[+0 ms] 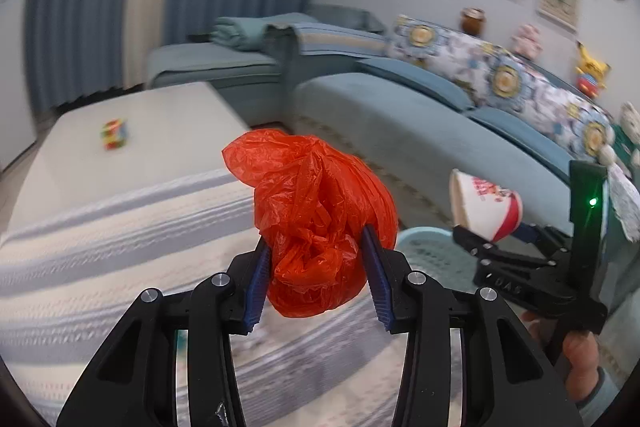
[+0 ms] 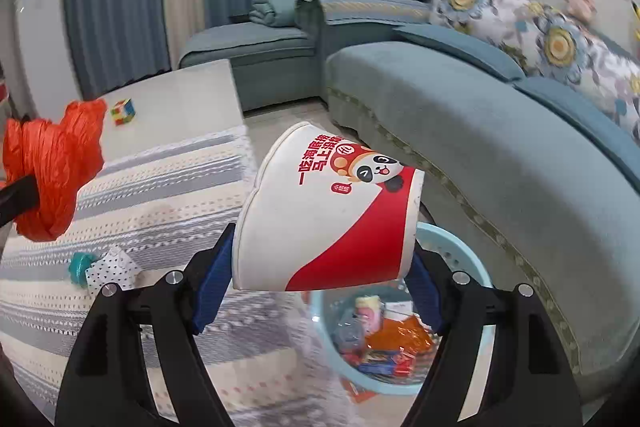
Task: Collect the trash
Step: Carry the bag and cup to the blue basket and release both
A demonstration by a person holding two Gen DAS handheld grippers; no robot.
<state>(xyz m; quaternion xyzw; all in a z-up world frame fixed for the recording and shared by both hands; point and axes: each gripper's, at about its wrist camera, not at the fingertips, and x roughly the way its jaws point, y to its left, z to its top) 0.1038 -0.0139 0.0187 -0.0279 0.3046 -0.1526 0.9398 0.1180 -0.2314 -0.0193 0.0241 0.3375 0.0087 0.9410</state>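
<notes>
My left gripper [image 1: 318, 271] is shut on a crumpled red plastic bag [image 1: 316, 219], held above the striped tablecloth [image 1: 100, 247]. The bag also shows at the left of the right wrist view [image 2: 52, 163]. My right gripper [image 2: 320, 287] is shut on a white and red paper bowl [image 2: 328, 215] with a panda print, tilted on its side above a light blue trash basket [image 2: 476, 267] that holds several wrappers. The bowl [image 1: 486, 205] and right gripper [image 1: 496, 239] show at the right of the left wrist view, over the basket [image 1: 432, 247].
A coffee table [image 1: 140, 131] carries a colourful puzzle cube [image 1: 115, 135]. A teal bottle cap [image 2: 82, 267] and dotted white paper [image 2: 114, 269] lie on the cloth. A blue sofa [image 2: 480, 147] with floral cushions runs along the right, close to the basket.
</notes>
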